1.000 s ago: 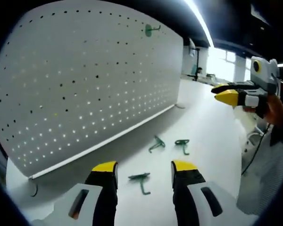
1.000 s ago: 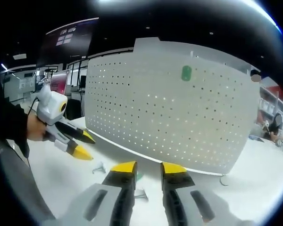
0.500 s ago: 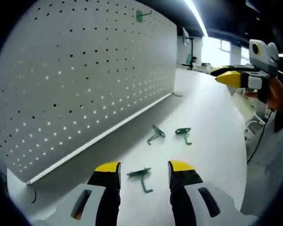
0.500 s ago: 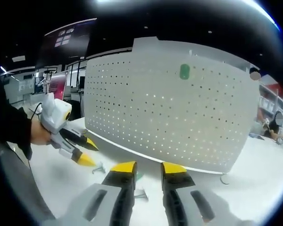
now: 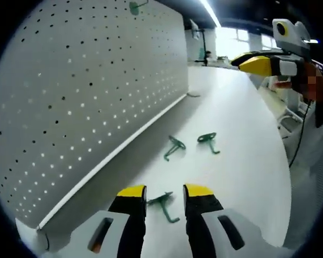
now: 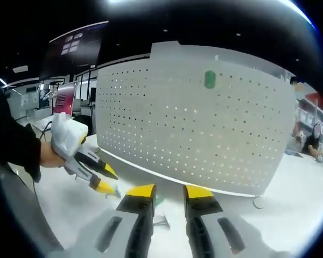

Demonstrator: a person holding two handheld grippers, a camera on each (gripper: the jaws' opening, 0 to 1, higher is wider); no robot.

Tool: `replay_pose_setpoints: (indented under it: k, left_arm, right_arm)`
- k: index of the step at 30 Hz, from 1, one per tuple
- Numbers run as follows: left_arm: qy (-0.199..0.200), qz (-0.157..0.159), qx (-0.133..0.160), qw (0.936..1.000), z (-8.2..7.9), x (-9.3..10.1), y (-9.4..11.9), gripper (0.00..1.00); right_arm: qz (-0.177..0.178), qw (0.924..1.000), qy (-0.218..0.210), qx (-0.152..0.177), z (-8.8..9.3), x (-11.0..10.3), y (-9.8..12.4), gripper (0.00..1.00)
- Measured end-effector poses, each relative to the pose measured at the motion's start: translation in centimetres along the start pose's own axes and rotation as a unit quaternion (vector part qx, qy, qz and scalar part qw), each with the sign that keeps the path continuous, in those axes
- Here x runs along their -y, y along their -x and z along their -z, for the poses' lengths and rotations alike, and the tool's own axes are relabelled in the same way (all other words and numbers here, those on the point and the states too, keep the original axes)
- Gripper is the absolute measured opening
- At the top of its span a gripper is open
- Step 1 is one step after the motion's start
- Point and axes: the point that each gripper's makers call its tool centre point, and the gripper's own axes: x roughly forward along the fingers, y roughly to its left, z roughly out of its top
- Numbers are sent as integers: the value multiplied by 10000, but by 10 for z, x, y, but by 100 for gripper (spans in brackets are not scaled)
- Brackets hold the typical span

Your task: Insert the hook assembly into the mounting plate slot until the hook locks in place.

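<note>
In the left gripper view, the left gripper (image 5: 165, 191) hangs low over the white table (image 5: 247, 156) with its yellow-tipped jaws parted, and the nearest green hook (image 5: 163, 203) lies on the table right between the tips, untouched. Two more green hooks (image 5: 174, 148) (image 5: 207, 140) lie farther along, near the foot of the white pegboard (image 5: 86, 91). A second ago that nearest hook lay ahead of the tips, and the jaws stood wider. In the right gripper view, the right gripper (image 6: 168, 191) also stands released, empty, facing the pegboard, where a green hook plate (image 6: 210, 79) hangs high; the left gripper now dips lower toward the table.
</note>
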Motion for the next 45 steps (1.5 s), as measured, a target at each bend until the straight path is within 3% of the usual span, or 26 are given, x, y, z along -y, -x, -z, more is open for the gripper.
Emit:
replay_pose_setpoints:
  k: [22,27,31,45]
  left_arm:
    - [-180,22,-492,9986,23,-3,-7,9]
    - [-167,-14,-466,9988,22,-3,-5,6]
    - [-213,-34,-418,9989,19,-2,-3,9]
    - [-716,-26,-547,9959,17,4,-10,4]
  right_arm:
    - [-9,10000,-53,-50,3,0,-1,18]
    - [-40,10000,-58,-61,3,-2,-1,18]
    - [-49,10000,-63,-52,3,-2,-1,18]
    - [-52,9999,-63,-60,3,-1,-1,18]
